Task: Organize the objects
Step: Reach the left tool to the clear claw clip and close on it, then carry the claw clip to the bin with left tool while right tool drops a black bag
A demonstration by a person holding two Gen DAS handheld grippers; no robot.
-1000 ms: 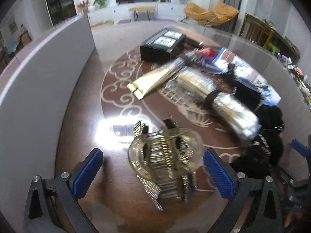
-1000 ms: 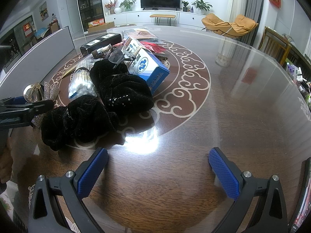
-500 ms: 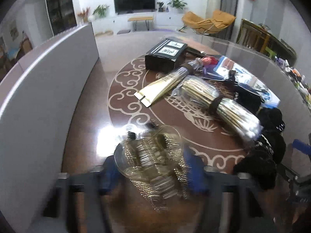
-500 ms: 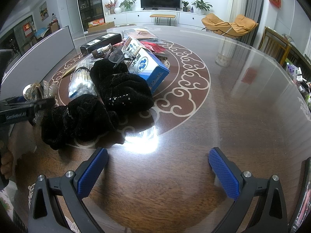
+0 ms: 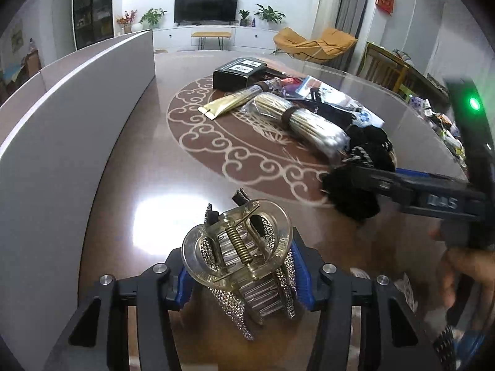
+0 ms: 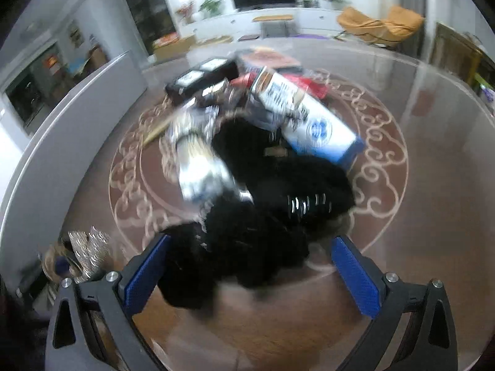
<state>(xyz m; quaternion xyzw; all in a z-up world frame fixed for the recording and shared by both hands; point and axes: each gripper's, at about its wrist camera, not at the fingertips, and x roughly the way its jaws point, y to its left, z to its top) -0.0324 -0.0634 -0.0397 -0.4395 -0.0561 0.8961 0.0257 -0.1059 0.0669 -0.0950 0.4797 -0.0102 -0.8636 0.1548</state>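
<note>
My left gripper [image 5: 243, 273] is shut on a clear rhinestone hair claw clip [image 5: 238, 253] and holds it above the brown table [image 5: 154, 160]. The clip also shows at the left edge of the right wrist view [image 6: 83, 247]. My right gripper [image 6: 247, 270] is open, with its blue pads on either side of a black velvet scrunchie [image 6: 235, 247]. More black scrunchies [image 6: 297, 182] lie behind it. The right gripper also shows at the right of the left wrist view [image 5: 433, 191], over a black scrunchie [image 5: 349, 194].
A clear pack of sticks [image 5: 303, 120], a gold tube [image 5: 229, 103], a black box [image 5: 238, 72] and a blue and white box [image 6: 309, 123] lie on the table's patterned middle. A grey partition [image 5: 62, 117] runs along the left side.
My left gripper closed on the hair clip and lifted it. My right gripper moved left and forward to the black scrunchies, and its view is now blurred.
</note>
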